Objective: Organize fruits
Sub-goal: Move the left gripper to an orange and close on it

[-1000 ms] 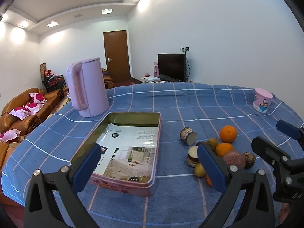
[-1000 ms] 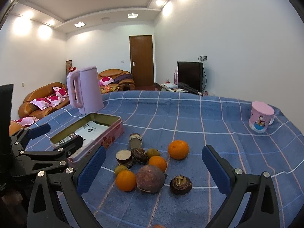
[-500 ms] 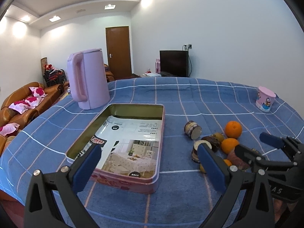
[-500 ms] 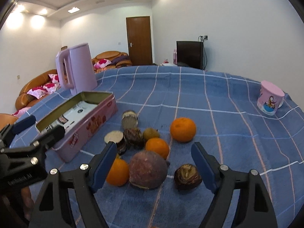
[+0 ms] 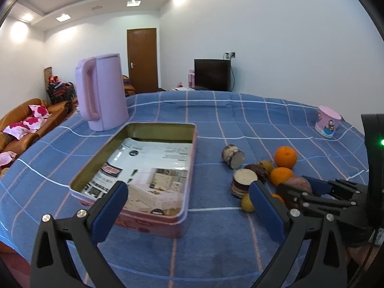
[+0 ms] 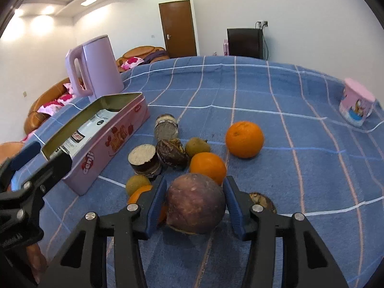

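1. Pink metal tin (image 6: 112, 141), long and open at the top, sits on the left of the blue checked tablecloth (image 6: 300, 124), with printed paper inside.
2. The left gripper (image 5: 187, 204) hovers over the tin's near end, its blue pads spread wide with nothing between them.
3. Right of the tin lie the fruits in a bunch.
4. The right gripper (image 6: 195, 204) is closing around the big round purple-brown fruit (image 6: 195, 202); its blue pads look just beside the skin.
5. A round orange fruit (image 6: 244, 139) sits apart, further right.
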A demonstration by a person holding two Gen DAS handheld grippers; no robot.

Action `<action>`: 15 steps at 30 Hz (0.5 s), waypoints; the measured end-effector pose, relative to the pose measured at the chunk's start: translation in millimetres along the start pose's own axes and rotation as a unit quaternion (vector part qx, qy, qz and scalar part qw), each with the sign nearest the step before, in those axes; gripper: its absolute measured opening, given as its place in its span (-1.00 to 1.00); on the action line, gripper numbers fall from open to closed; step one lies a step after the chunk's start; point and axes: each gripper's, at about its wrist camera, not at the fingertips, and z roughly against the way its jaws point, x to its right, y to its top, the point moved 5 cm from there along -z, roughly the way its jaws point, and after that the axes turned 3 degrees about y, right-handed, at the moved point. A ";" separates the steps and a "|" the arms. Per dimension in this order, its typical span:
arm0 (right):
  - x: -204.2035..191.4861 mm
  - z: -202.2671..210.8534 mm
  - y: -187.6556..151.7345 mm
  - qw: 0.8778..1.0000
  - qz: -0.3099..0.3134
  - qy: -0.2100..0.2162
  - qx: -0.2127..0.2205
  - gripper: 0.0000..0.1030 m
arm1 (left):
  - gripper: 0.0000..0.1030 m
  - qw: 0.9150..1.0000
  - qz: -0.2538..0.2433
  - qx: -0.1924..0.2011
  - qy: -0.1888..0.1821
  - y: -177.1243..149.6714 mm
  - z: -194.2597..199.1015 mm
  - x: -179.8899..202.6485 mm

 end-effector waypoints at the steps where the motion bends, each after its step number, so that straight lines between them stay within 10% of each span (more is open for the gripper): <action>1: 2.2 1.1 -0.3 1.000 -0.006 0.006 0.002 -0.02 | 1.00 1.000 -0.001 -0.002 -0.003 -1.2 -0.8 1.8; 15: 20.6 55.6 1.5 0.994 -0.023 -0.026 0.108 -0.03 | 0.63 0.996 -0.040 -0.043 -0.065 -18.2 -8.2 53.2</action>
